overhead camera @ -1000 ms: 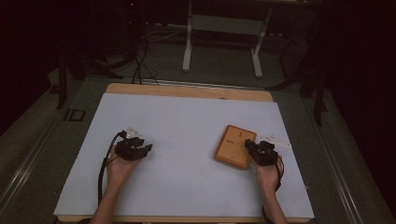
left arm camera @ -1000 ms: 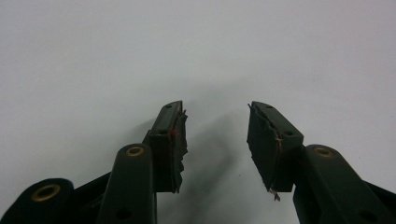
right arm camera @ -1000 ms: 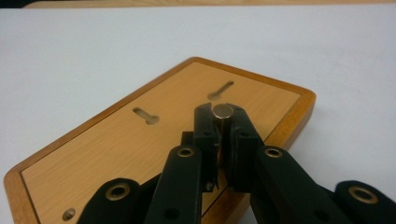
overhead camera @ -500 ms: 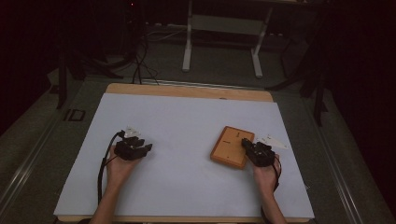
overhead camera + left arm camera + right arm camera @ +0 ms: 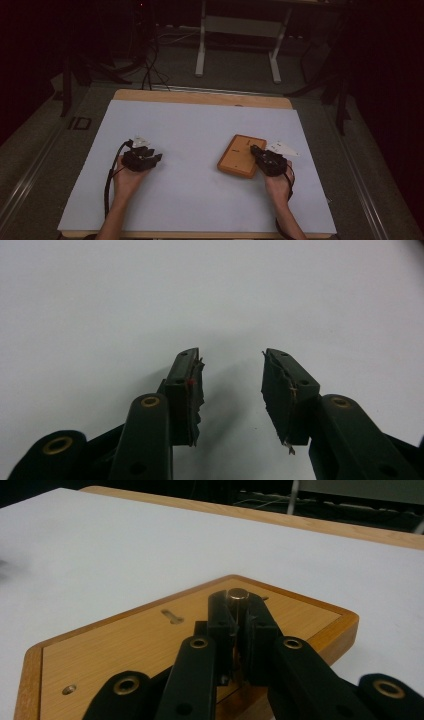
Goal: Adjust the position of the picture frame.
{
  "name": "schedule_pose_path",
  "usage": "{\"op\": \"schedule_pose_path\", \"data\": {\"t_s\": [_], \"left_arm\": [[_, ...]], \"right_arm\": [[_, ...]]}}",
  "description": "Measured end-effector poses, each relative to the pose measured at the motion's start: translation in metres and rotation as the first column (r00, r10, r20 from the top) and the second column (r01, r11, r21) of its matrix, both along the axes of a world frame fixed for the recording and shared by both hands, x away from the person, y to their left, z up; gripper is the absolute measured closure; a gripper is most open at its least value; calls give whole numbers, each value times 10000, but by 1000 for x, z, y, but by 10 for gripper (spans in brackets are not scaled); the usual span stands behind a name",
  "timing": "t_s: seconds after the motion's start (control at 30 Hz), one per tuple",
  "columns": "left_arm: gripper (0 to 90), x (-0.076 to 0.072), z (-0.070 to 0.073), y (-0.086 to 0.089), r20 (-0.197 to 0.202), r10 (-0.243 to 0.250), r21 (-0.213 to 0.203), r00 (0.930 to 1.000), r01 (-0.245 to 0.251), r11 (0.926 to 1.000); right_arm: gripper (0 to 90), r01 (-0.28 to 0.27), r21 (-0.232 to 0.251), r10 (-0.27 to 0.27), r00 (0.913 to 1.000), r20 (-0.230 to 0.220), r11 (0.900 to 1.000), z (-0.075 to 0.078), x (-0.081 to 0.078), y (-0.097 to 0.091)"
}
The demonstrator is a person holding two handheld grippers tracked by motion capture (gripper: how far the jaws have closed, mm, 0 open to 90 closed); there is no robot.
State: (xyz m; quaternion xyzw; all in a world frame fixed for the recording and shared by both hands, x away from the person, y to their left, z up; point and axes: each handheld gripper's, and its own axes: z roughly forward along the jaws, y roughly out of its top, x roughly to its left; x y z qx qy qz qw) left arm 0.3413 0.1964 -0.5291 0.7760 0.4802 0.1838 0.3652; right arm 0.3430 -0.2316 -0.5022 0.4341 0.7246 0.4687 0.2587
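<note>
Right gripper (image 5: 238,611) clamps metal peg (image 5: 238,596) over wooden board (image 5: 125,645)

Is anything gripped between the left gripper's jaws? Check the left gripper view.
No, the left gripper has its jaws apart over the bare white table sheet, with nothing between them.

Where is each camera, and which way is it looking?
High view: above the table, looking forward and down; both forearms, left tongs, right tongs.
Left gripper view: on the left tongs, facing bare table.
Right gripper view: on the right tongs, pinching a metal peg over the wooden board.
High and right views share the board.
</note>
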Motion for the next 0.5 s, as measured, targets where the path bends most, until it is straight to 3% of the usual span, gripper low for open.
{"op": "schedule_pose_path", "data": {"t_s": [0.27,0.5], "left_arm": [[587,0,1,3,61,194,-32,9998,-194,9998],[585,0,1,4,77,214,-19,9997,-214,9998]], "right_arm": [[849,-741,97,740,9972,121,9972,4,1,23],[848,-1697,239,1692,9853,237,9852,7,-2,52]]}}
